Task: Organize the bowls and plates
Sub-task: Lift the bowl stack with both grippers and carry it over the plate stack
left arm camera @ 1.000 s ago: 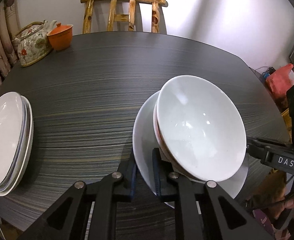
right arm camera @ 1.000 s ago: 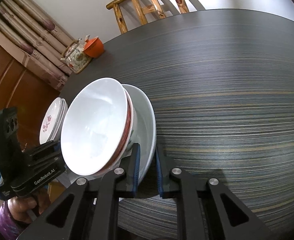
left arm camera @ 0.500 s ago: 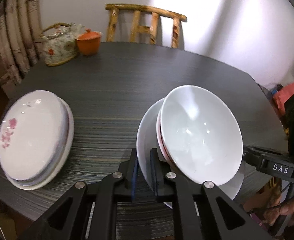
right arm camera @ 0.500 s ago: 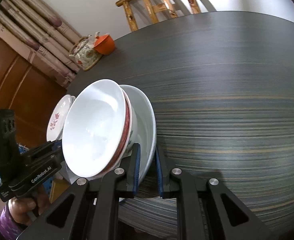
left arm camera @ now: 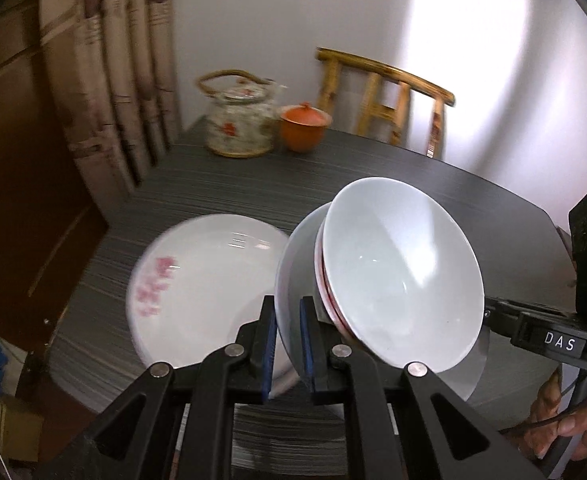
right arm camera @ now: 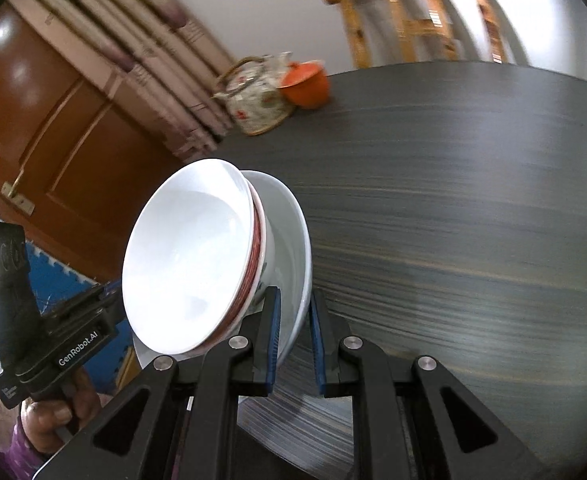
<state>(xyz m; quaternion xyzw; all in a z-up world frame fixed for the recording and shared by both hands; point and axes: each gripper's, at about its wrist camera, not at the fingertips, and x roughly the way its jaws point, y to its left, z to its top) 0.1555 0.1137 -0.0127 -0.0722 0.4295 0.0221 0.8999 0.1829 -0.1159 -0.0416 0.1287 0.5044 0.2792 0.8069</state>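
A: Logging the load: a white bowl (left arm camera: 401, 276) nests in a red-rimmed bowl (right arm camera: 256, 256), both on a white plate (left arm camera: 293, 264), all tilted steeply and held above the dark table (right arm camera: 473, 208).

B: Grip?

A: Left gripper (left arm camera: 284, 344) has its blue pads nearly together, pinching the plate's rim on one side. Right gripper (right arm camera: 293, 340) pinches the opposite rim, one finger inside the plate, one beneath.

B: Surroundings?

A: In the left wrist view, a stack of plates (left arm camera: 197, 292), top one with pink flowers, lies on the table just beside the held plate, partly behind it. Floral teapot (left arm camera: 239, 120) and orange lidded cup (left arm camera: 304, 128) stand at the far edge, touching or nearly so.
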